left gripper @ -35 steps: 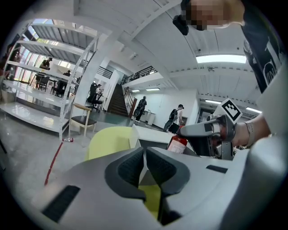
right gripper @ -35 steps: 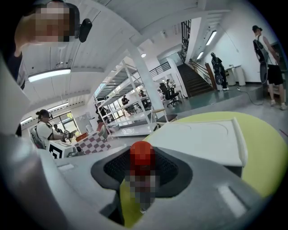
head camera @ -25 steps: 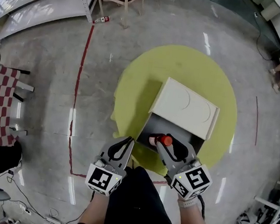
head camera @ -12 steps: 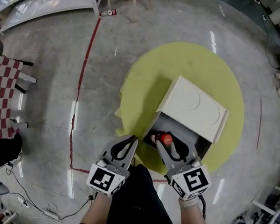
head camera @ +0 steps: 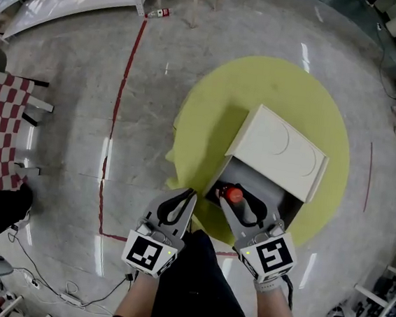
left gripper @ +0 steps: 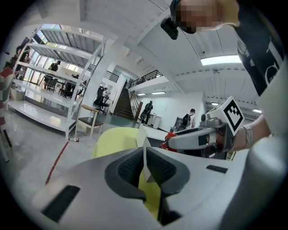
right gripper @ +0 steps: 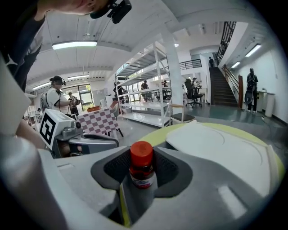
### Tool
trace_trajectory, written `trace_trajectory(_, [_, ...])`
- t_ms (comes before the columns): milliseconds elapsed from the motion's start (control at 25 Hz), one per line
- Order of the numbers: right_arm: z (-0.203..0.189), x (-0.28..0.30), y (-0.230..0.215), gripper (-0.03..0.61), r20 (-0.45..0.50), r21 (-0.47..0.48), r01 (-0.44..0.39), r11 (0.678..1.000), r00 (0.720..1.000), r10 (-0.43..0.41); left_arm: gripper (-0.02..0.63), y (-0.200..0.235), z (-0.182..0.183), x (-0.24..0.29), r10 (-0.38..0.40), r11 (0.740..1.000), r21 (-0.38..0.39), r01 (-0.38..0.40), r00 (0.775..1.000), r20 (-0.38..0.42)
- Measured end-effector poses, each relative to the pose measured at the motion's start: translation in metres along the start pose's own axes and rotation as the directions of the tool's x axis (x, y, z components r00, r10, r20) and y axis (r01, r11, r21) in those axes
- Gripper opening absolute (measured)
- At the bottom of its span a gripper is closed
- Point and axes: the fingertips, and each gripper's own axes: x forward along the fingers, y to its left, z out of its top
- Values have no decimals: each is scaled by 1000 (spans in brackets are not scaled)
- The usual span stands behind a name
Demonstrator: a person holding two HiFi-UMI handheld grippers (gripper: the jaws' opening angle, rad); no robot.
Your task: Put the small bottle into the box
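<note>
Small bottle (right gripper: 141,170): is held upright, red cap up, over the open compartment of the box (head camera: 262,182).
Right gripper (head camera: 239,206): is clamped on the bottle's body, just below the cap.
Left gripper (left gripper: 145,168): is closed on nothing, beside the box's near edge.
Box: is set open on the yellow mat (head camera: 209,120), lid tipped to the far side.
Step judged: lowering into the compartment.
Advice: the bottle is best sunk clear of the walls, and the grip eased only once the base is borne.
</note>
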Motion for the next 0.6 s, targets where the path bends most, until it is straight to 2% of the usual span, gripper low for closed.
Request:
trace_trajectory(240, [1, 2, 0, 147, 14, 7, -2, 1000, 1000, 2, 25, 3, -4, 0, 6, 1000, -30, -6, 1000, 1])
trace_trajectory(600, [2, 2, 11, 149, 13, -26, -44, 999, 999, 44, 25, 3, -4, -1, 15, 999, -29, -15, 1000, 2])
